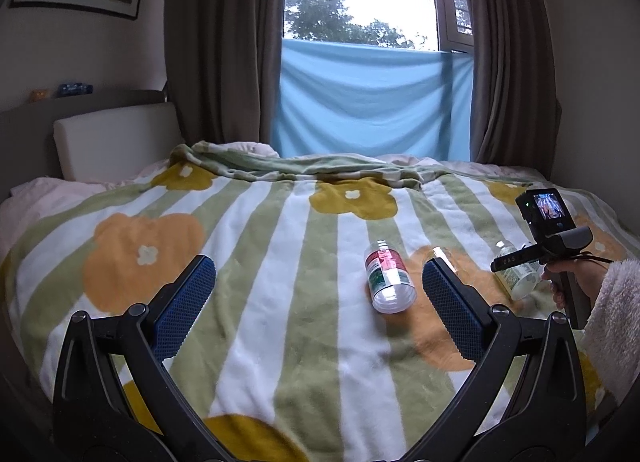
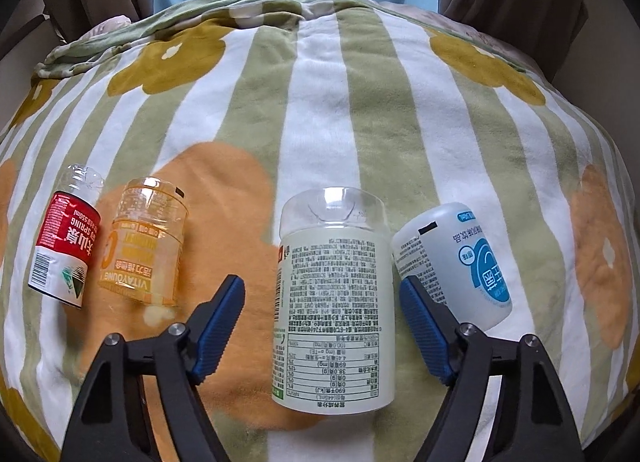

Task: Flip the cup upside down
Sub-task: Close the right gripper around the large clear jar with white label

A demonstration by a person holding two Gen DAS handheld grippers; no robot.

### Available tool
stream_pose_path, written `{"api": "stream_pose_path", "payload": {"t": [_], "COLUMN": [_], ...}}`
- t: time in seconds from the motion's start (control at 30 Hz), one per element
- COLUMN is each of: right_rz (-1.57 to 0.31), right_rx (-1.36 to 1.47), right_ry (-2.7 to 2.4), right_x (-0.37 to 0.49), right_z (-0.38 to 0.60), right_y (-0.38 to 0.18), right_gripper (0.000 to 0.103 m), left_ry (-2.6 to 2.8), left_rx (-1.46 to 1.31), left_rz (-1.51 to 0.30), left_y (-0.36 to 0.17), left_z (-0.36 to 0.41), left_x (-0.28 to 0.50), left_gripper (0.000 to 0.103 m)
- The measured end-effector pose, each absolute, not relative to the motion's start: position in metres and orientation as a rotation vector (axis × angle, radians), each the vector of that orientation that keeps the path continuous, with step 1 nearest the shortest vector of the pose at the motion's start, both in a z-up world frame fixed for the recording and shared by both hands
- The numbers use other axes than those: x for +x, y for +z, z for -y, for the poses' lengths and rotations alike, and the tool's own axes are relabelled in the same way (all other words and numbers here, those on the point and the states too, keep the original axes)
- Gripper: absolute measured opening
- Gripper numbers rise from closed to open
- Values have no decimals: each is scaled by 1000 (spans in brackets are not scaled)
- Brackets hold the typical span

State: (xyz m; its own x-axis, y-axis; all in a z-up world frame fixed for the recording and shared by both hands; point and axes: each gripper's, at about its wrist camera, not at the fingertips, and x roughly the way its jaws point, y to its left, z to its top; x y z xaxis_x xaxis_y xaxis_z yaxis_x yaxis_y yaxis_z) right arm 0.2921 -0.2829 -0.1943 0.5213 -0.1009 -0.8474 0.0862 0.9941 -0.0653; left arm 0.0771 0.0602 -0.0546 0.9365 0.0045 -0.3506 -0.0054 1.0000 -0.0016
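Right tongs (image 2: 322, 326): spread wide, holding nothing, blue pads on either side of the pale green cup (image 2: 334, 302) and touching neither wall that we can see. Left tongs (image 1: 320, 294): equally wide, empty, hovering above the blanket (image 1: 248, 254) well to the left of the pale green cup.

Pale green cup: a cut-down bottle with a printed label, clear domed base uppermost or tipped away from us; we cannot tell whether it stands or lies on the bed. We take it as the task's thing, since the right tongs frame it.

Blue-label cup (image 2: 456, 262): just right of the pale green cup, nearly touching it, and pressed close behind the right-hand pad.

Orange cup (image 2: 146, 242) and red-label cup (image 2: 64, 242): left of the pale green cup, apart from it, side by side.

Hazards, as we judge them:
- The right-hand pad could catch the blue-label cup on closing, pinching both or knocking it away.
- The thin plastic wall may buckle under a hard squeeze, so the cup could pop out.
- The soft, uneven blanket gives poor footing; a cup set down inverted may tip or roll.
- A grip low on the label could leave the cup swinging during the turn.
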Motion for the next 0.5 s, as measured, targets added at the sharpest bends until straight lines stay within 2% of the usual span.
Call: {"api": "stream_pose_path", "payload": {"t": [0.2,0.5], "right_rz": [-1027,-969], "right_rx": [-8,6], "right_ry": [-128,-87], "right_x": [298,283], "right_z": [283,275], "right_y": [-200,-182], "right_gripper": [58,58], "left_ry": [5,0], "left_rx": [-11,-13], "left_rz": [-419,-494], "left_y": [-69,-83], "left_z": [-63,-66], "left_x": [91,98], "left_gripper": [103,103]}}
